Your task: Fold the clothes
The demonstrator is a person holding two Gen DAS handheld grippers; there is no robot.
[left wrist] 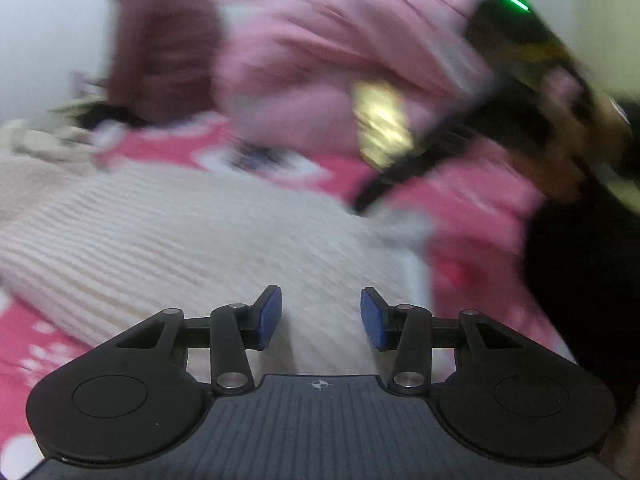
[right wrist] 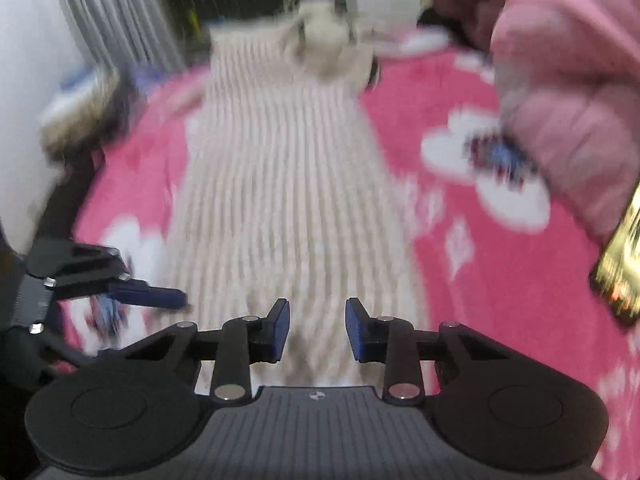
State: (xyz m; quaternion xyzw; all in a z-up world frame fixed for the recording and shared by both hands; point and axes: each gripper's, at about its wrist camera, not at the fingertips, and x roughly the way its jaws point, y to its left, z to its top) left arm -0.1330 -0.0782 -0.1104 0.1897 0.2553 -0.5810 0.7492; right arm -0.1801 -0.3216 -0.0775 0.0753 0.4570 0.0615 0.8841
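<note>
A cream ribbed knit sweater (left wrist: pixel 180 232) (right wrist: pixel 288 180) lies stretched out on a pink flowered blanket (right wrist: pixel 500 280) (left wrist: pixel 24 340). My left gripper (left wrist: pixel 321 316) hovers over its near part, open, with flat fabric showing between the blue pads. In the right wrist view the left gripper (right wrist: pixel 176 298) is at the sweater's left edge. My right gripper (right wrist: pixel 317 330) is at the sweater's near end, its pads close together with shadowed cream fabric bunched between them. In the left wrist view the right gripper (left wrist: pixel 360 204) reaches down to the sweater's edge. Both views are blurred.
A bulky pink quilt (left wrist: pixel 320 60) (right wrist: pixel 568 100) is heaped beside the sweater, with a shiny gold object (left wrist: pixel 384 128) (right wrist: pixel 624 264) against it. A dark maroon shape (left wrist: pixel 160 48) stands at the far side. Grey curtains (right wrist: pixel 108 12) and clutter border the blanket.
</note>
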